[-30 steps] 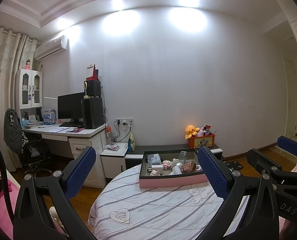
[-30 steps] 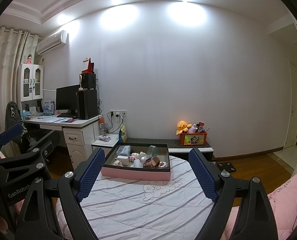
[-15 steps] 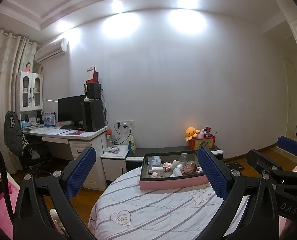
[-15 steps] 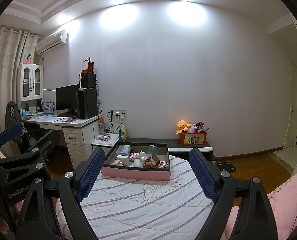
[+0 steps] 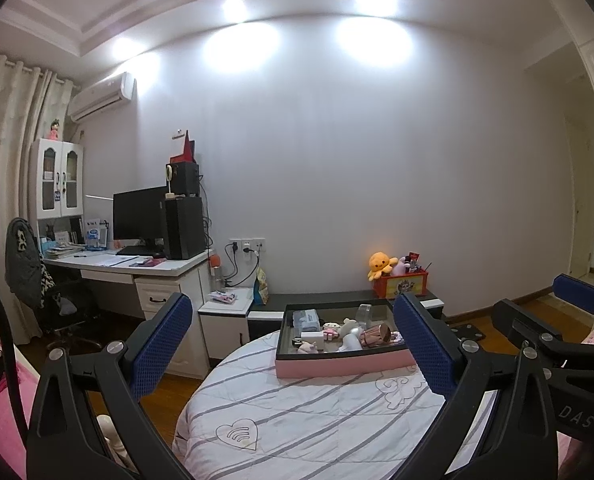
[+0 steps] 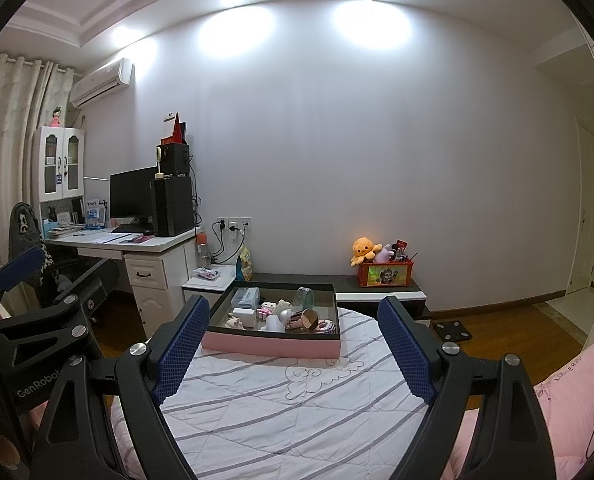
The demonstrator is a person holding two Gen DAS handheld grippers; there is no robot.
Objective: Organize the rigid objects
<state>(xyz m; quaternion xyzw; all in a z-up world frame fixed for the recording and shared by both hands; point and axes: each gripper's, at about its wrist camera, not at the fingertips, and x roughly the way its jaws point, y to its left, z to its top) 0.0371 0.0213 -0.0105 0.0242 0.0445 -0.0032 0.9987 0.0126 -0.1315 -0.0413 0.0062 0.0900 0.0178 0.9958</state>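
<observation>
A shallow tray [image 5: 337, 366] [image 6: 269, 346] with pink walls and a black rim sits at the far side of a round table covered by a striped white quilt [image 5: 317, 420] [image 6: 297, 408]. Inside lie a blue-grey tissue pack [image 5: 305, 318] [image 6: 245, 297], a white box [image 5: 313, 336] [image 6: 244, 316], a clear container [image 5: 364, 314] [image 6: 305, 298], a rose-gold cup on its side [image 5: 377, 334] [image 6: 303, 320] and small toys. My left gripper [image 5: 293, 304] and right gripper [image 6: 293, 306] both hover short of the tray, open, with nothing between their blue pads.
A white desk [image 5: 137, 264] with monitor, computer tower and a draped chair stands at the left. Behind the table a low dark cabinet [image 6: 337, 280] carries a red toy box with an orange plush [image 6: 363, 250]. Pink bedding [image 6: 569, 392] lies at the right, over wooden floor.
</observation>
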